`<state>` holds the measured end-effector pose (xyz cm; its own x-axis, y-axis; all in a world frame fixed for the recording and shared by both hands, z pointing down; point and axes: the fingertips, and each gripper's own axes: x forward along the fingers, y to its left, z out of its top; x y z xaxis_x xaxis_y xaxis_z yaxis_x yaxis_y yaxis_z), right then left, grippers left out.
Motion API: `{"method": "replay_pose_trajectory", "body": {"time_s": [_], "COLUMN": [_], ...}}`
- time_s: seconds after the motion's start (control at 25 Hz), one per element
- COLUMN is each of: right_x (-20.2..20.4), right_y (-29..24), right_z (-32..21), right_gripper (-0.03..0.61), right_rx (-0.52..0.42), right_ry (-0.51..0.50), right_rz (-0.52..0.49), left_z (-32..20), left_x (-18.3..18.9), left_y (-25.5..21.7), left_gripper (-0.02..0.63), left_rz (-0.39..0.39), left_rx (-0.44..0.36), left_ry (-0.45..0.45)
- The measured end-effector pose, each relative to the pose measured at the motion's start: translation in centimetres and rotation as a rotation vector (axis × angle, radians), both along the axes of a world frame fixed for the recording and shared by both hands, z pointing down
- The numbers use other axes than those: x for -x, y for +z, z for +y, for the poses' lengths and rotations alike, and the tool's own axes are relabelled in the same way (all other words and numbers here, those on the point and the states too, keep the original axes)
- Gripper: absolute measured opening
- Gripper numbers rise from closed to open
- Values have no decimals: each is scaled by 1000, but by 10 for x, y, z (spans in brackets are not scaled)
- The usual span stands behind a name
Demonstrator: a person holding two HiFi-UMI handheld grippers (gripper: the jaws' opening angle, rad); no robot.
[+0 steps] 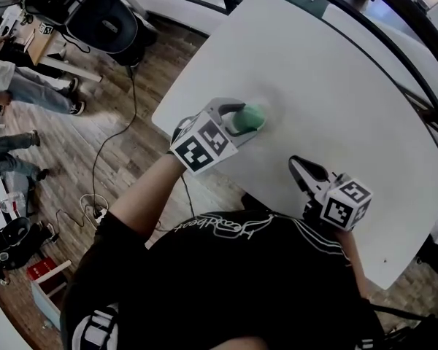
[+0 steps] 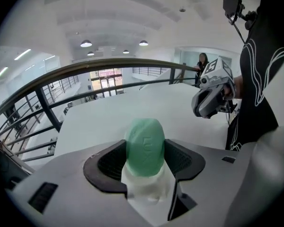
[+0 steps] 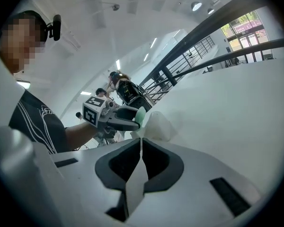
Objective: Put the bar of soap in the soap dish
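Two hand-held grippers work over a white table as I follow the feeds from afar. Left of centre in the head view, my left gripper is clamped on a green bar of soap. Its own view shows the dark pads pressing both flanks of the bar, which stands on end with embossed lettering facing the camera. Directly below the bar in that view sits a white soap dish, its pale body filling the gap beneath the jaws. On screen the soap's lower end meets the dish's upper edge, but I cannot tell whether the two touch. In the right gripper view, just above centre, the dish appears as a pale mound on the tabletop. A sliver of green soap shows just to its left, at the left gripper's tips. My right gripper sits lower right in the head view, close to the table's near edge and well apart from the dish. Its jaws are closed together on nothing, the pads meeting in a thin line. A dark railing curves behind the table, and wood flooring fills the head view's left side.
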<state>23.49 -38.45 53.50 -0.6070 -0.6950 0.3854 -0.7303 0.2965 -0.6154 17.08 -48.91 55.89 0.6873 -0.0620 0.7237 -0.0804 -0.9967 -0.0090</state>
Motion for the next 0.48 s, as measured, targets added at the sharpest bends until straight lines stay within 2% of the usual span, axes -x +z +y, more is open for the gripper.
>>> {"method": "replay_pose_trajectory", "body": {"time_s": [0.48], "right_x": [0], "right_y": [18], "right_z": [-14], "right_gripper": [20], "right_rx": [33], "right_ry": [-7], "right_rz": [-16], "left_z": [-7], "left_x": [1], "left_y": [29], "left_gripper": [259], "left_rz": [-51], "left_rx": [-8], "left_ry": [30]}}
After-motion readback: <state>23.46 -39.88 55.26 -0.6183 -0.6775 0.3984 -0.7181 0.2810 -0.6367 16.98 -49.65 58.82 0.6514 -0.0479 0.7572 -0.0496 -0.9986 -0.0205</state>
